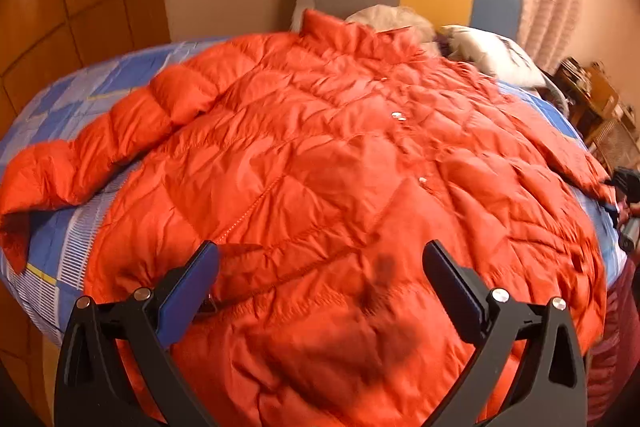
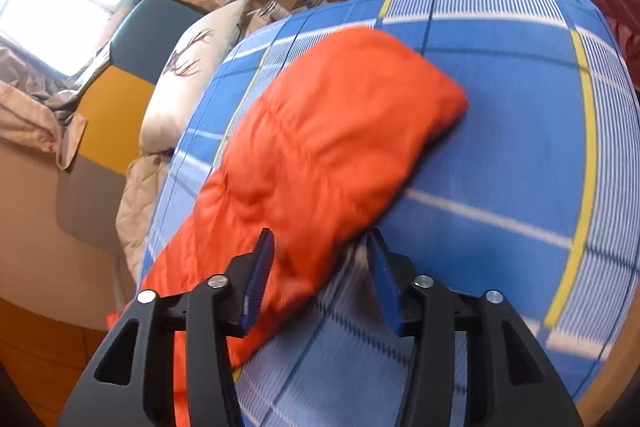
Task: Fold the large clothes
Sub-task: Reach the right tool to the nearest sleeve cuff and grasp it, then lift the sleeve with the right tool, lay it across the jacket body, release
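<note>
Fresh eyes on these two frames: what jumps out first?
The bright orange puffer jacket spread front-up across the blue plaid bedsheet, filling the left wrist view. Next, the right gripper with the jacket's sleeve between its blue pads, while the left gripper hovers open over the hem.

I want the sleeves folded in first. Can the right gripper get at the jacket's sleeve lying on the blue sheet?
Probably yes. The right gripper already straddles the orange sleeve, whose cuff end lies flat on the bed sheet with nothing over it.
</note>
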A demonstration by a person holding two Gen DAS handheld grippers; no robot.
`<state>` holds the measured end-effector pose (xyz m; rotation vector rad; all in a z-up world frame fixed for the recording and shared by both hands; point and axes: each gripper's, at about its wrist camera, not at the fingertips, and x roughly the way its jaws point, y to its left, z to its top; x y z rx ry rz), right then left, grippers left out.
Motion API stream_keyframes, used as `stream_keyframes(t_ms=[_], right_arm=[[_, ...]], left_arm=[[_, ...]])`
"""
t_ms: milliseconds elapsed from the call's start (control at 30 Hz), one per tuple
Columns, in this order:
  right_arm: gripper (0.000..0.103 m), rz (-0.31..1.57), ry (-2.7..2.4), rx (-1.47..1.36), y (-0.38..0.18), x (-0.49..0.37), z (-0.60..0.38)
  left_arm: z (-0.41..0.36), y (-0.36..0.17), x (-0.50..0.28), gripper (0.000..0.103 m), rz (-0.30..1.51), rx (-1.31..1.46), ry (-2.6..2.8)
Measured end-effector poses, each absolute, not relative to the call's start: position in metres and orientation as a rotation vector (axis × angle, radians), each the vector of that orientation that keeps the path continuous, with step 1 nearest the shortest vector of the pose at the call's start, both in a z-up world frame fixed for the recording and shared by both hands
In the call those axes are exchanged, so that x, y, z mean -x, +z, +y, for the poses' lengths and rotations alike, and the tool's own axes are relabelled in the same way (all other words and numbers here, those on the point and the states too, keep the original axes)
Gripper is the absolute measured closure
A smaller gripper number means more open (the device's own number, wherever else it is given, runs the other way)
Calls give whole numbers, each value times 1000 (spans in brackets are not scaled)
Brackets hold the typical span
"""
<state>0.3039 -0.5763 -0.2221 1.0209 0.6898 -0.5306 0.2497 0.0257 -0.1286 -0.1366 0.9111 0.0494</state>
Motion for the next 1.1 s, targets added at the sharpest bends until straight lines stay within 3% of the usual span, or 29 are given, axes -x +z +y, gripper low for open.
stream_keyframes(t_ms=[167,267,633,900,1100], right_arm=[[90,735,-558,-908,-220,-327,-575],[96,763,-580,-745,-209,-339,-559],[96,766,-414,-265,-162,-386,-454],[96,777,-184,-86,-148,-409,-346],[96,816,-32,3,-154,-416,-272]], left_arm=[[43,-138,-273,8,951,157,154],[52,-144,-284,12,972,133,213],[61,-154,-316,26,991,76,255],[58,-151,-330,47,991,107,187],[53,-152,-342,50,991,128,155]])
